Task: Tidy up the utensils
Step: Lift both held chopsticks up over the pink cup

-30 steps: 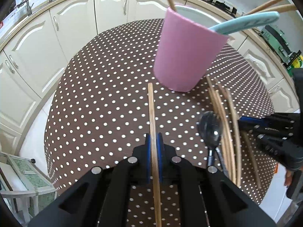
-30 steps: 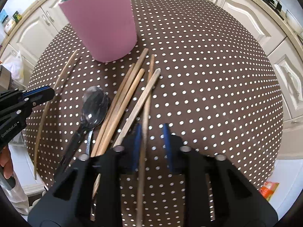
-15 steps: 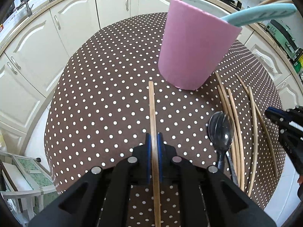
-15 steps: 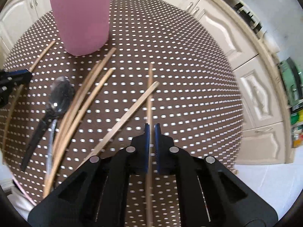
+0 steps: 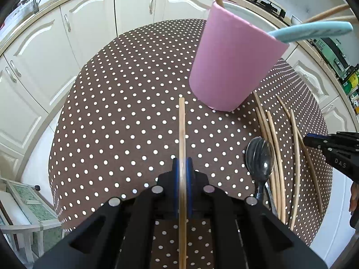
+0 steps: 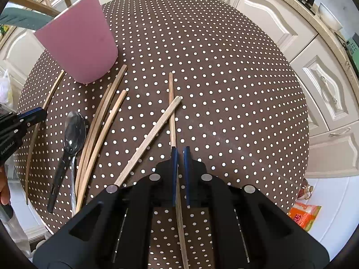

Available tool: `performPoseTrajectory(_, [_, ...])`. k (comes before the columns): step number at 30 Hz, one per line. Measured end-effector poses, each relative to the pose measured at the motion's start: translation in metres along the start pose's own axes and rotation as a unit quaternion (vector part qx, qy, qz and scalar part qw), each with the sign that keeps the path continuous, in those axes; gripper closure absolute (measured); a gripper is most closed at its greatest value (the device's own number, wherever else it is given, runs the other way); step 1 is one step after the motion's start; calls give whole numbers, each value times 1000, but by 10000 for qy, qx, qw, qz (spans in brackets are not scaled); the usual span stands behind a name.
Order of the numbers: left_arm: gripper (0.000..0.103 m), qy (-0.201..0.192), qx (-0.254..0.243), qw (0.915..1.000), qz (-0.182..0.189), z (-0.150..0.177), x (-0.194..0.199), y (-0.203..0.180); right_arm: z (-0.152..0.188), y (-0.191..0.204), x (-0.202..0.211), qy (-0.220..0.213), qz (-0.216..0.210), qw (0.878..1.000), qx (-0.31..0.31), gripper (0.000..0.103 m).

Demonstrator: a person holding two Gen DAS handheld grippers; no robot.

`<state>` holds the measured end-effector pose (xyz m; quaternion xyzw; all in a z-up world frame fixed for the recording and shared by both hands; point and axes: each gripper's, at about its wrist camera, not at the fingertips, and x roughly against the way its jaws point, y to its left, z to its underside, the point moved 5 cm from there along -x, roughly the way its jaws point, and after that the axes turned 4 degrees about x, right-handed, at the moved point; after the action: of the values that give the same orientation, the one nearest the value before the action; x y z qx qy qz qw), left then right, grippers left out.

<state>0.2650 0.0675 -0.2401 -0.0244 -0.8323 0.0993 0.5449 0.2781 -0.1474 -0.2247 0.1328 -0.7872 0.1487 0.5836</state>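
Chopsticks and a spoon lie loose beside the pink cup, which already holds some; each hand-held gripper, left and right, pinches one chopstick.

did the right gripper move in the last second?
Yes. The right gripper pulled back from the pink cup and shut on a chopstick.

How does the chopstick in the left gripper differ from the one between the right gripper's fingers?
The left gripper is clamped tight on its chopstick; the right gripper shows a slight gap beside its chopstick. The left one lies clear of other utensils; the right one is crossed by a paler chopstick. Both are wooden, pointing straight ahead.
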Motion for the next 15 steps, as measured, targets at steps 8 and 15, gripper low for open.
performPoseTrajectory(8, [97, 33, 11, 10000, 73, 2, 0, 2, -9, 1, -10, 113, -112, 9999, 64, 96])
performPoseTrajectory(15, [97, 46, -36, 10000, 64, 1, -1, -3, -10, 4, -23, 322, -321, 9989, 62, 95])
